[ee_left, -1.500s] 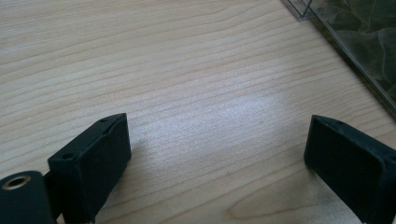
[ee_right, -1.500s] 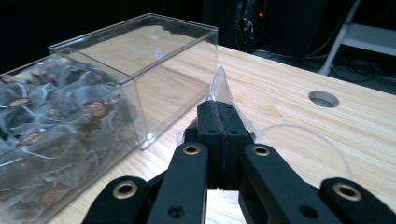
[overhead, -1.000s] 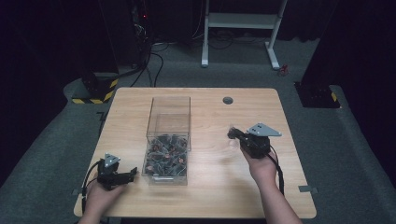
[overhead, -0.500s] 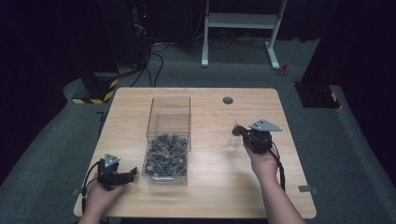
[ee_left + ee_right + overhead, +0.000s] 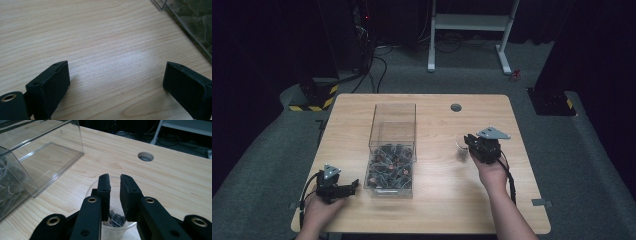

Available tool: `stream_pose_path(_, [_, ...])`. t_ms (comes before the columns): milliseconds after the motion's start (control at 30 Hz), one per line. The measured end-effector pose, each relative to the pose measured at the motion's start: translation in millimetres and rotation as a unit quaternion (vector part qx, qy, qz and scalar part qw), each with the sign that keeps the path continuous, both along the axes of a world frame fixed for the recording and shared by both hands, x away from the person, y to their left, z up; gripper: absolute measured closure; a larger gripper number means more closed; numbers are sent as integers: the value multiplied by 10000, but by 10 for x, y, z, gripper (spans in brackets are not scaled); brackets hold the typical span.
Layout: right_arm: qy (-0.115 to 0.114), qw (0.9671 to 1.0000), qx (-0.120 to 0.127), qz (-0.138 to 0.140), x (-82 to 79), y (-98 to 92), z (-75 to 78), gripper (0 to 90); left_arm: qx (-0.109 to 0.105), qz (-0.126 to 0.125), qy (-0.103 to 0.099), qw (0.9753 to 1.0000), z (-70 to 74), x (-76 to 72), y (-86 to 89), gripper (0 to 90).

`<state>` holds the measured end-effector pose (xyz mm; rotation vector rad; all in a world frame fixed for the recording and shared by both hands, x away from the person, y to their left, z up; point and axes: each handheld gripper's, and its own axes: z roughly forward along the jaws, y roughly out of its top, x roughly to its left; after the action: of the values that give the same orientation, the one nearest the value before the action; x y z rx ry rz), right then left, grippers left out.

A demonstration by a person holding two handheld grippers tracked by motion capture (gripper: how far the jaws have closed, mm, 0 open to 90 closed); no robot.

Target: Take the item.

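Note:
A small clear cup (image 5: 460, 148) with a few dark bits in its bottom stands on the table right of the clear plastic box (image 5: 393, 150). My right gripper (image 5: 468, 141) reaches it from the right. In the right gripper view the gripper (image 5: 115, 183) is shut on the cup (image 5: 117, 221), its jaws pinching the near wall at the rim. My left gripper (image 5: 352, 186) rests open near the front left edge, pointing toward the box. In the left gripper view its jaws (image 5: 116, 82) stand wide apart over bare wood, with the box corner (image 5: 190, 20) at the upper right.
The box (image 5: 37, 157) is half filled with dark tangled small parts at its near end. A round cable hole (image 5: 456, 107) lies in the table beyond the cup. A white desk frame and cables sit on the floor behind the table (image 5: 432, 210).
The right hand has shifted slightly to the right and away, by the cup. The left hand and gripper have not moved.

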<state>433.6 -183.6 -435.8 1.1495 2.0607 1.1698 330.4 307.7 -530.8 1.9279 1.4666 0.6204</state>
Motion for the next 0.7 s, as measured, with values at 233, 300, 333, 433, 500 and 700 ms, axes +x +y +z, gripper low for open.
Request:
stream_pose_path(233, [-3, 10000, 46, 14, -34, 30, 3, 709, -2, 1, -2, 10000, 0, 0, 0, 74])
stream_pose_path(300, [19, 9999, 98, 34, -52, 36, 4, 679, -1, 1, -1, 10000, 0, 0, 0, 74])
stream_pose_path(333, [23, 9999, 99, 54, -58, 39, 5, 664, -1, 1, -2, 10000, 0, 0, 0, 74])
stream_pose_path(433, [19, 10000, 63, 49, -87, 46, 6, 593, 26, -15, -5, 10000, 1, 1, 3, 74])
stream_pose_path(500, [20, 10000, 74, 39, -102, 40, 4, 566, 26, -14, -6, 10000, 1, 1, 3, 74])
stream_pose_path(700, [48, 9999, 94, 9, -136, -5, 6, 469, 30, -17, 1, 10000, 2, 1, 2, 74])
